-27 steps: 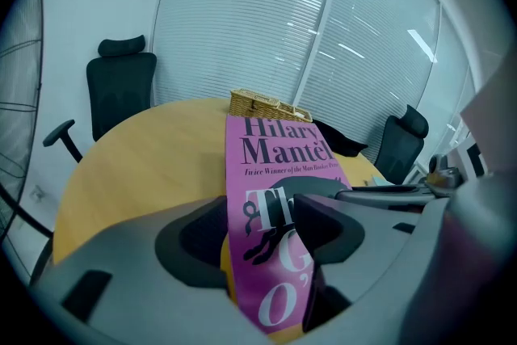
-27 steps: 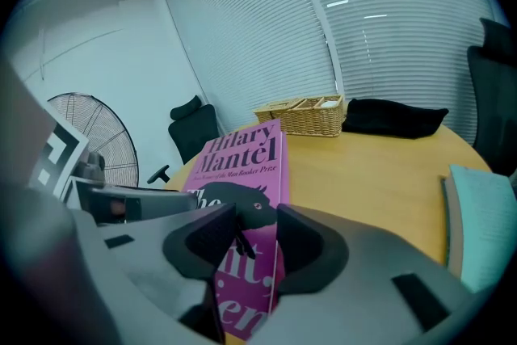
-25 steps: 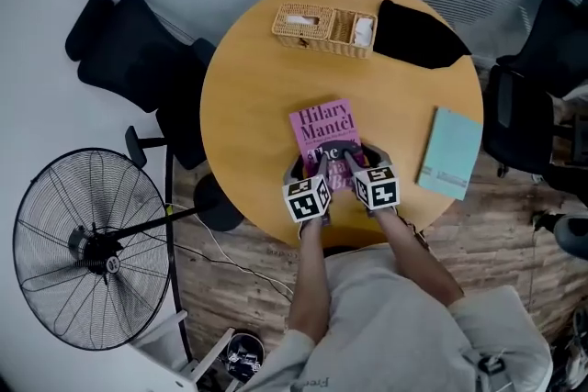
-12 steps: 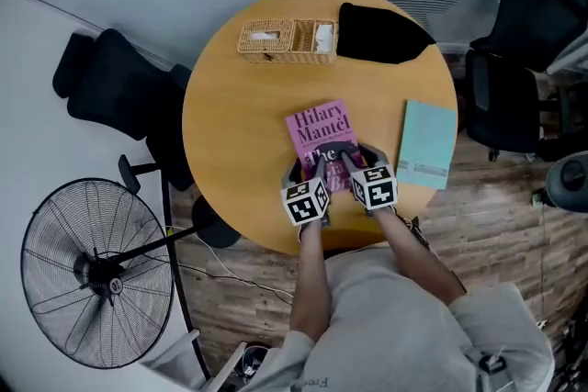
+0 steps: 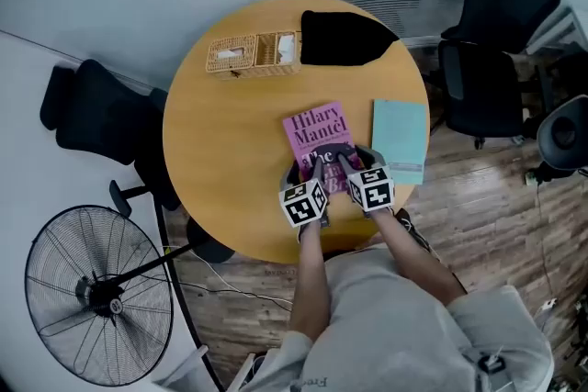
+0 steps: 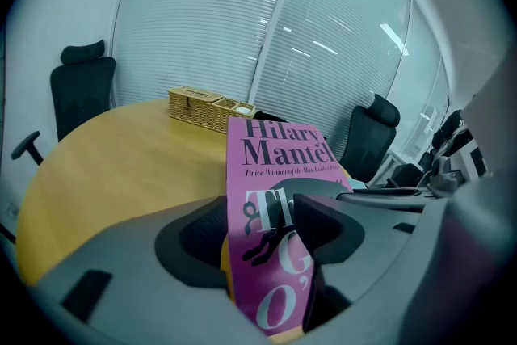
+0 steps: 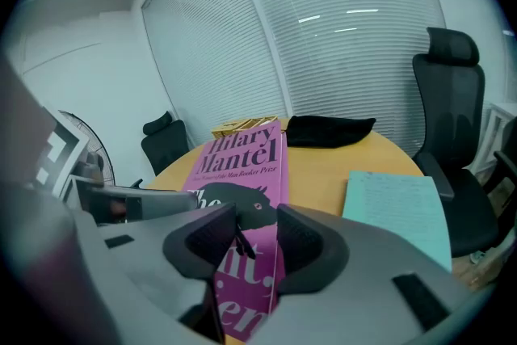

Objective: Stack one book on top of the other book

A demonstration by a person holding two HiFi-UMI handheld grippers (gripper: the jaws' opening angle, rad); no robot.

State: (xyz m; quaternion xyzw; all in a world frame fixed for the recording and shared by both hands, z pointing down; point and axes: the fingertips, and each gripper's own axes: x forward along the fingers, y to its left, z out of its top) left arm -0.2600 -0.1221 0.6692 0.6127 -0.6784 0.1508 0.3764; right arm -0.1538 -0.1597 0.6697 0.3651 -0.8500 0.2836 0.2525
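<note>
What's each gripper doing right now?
Left gripper: closed on the pink book, at its near edge.
Right gripper: closed on the same book.

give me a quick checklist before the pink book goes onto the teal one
1. left claw clamped on pink book: ok
2. right claw clamped on the same book: ok
3. teal book lies flat with its top bare: ok
4. pink book above teal book: not ok, it is beside it, with no overlap
5. pink book's far edge lifted clear of the table: cannot tell
</note>
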